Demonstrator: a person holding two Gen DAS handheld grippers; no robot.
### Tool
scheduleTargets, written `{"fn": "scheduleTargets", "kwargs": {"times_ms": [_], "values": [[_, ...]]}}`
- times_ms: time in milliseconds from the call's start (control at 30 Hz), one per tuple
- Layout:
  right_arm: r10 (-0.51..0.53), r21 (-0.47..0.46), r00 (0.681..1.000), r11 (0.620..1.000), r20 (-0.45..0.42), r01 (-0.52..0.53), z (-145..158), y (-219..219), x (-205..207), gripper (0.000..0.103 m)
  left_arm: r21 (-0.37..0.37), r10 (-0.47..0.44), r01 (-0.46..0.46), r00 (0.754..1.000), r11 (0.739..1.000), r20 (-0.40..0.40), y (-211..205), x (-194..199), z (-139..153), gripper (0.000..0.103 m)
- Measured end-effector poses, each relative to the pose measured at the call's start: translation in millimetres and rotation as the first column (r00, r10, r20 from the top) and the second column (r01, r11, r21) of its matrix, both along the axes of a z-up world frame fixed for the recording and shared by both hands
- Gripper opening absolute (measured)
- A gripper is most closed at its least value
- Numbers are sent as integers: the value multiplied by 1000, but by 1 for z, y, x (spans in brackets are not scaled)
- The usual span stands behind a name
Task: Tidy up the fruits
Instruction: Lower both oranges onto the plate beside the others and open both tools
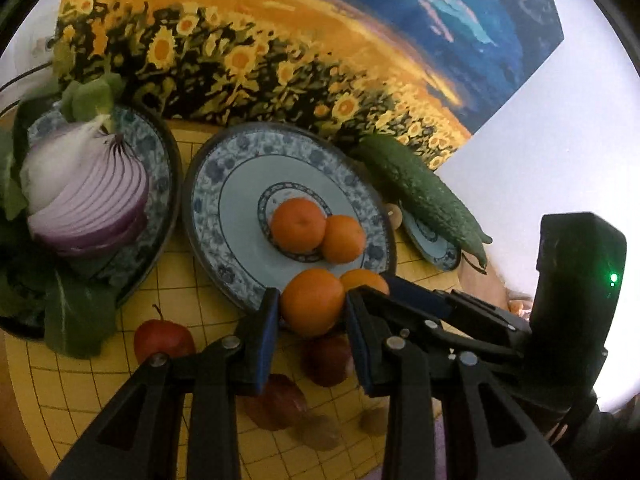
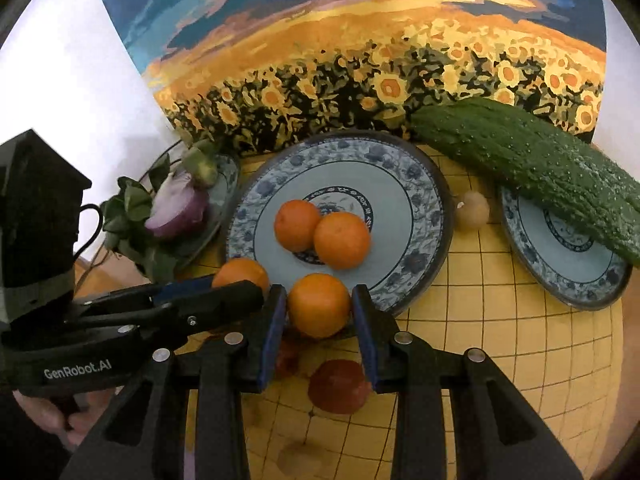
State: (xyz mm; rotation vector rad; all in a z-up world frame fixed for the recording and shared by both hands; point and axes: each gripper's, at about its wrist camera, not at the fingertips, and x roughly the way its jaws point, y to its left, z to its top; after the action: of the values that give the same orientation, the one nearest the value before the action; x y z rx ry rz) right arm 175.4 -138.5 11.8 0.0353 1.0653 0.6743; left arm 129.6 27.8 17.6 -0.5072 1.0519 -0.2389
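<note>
A: Item one, left gripper (image 1: 312,312)?
B: Jaws clamped on an orange (image 1: 311,302), held between the blue pads just over the near rim of the middle plate (image 1: 224,184). It showed in the right view too (image 2: 256,300), with its orange (image 2: 240,274) partly hidden behind the fingers.

A: Right gripper (image 2: 319,312)?
B: Also closed on an orange (image 2: 319,310), pads touching both sides, at the plate's (image 2: 400,184) near edge. In the left view that gripper (image 1: 384,284) came in from the right, its orange (image 1: 366,280) mostly hidden.

A: On the plate?
B: Two oranges (image 1: 298,230) (image 1: 344,238) touching, near the centre.

A: Other stock?
B: Apples: one (image 1: 162,340) left of the left gripper, one (image 2: 339,386) under the right gripper. Onion (image 1: 86,192) with greens on the left plate (image 1: 156,148). Cucumber (image 2: 532,164) across the right plate (image 2: 560,276). All on the yellow gridded worktop (image 2: 520,360).
</note>
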Motion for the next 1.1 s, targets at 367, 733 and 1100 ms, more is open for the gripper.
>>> {"fn": "scheduleTargets", "kwargs": {"times_ms": [367,733,1100], "values": [[87,41,996,995,-4,-87,-11,1,10,39,-23,-11,10,999,1000,-36,6,19,-4,36],[-20,47,1000,999,18,20,2,-31,-11,59,-49,-27,27,1000,998,11,0,0,4,52],[-142,90,984,987,105,133,22,-64,-59,60,148,-117,106,991,983,70,-18,-65,25,52]]}}
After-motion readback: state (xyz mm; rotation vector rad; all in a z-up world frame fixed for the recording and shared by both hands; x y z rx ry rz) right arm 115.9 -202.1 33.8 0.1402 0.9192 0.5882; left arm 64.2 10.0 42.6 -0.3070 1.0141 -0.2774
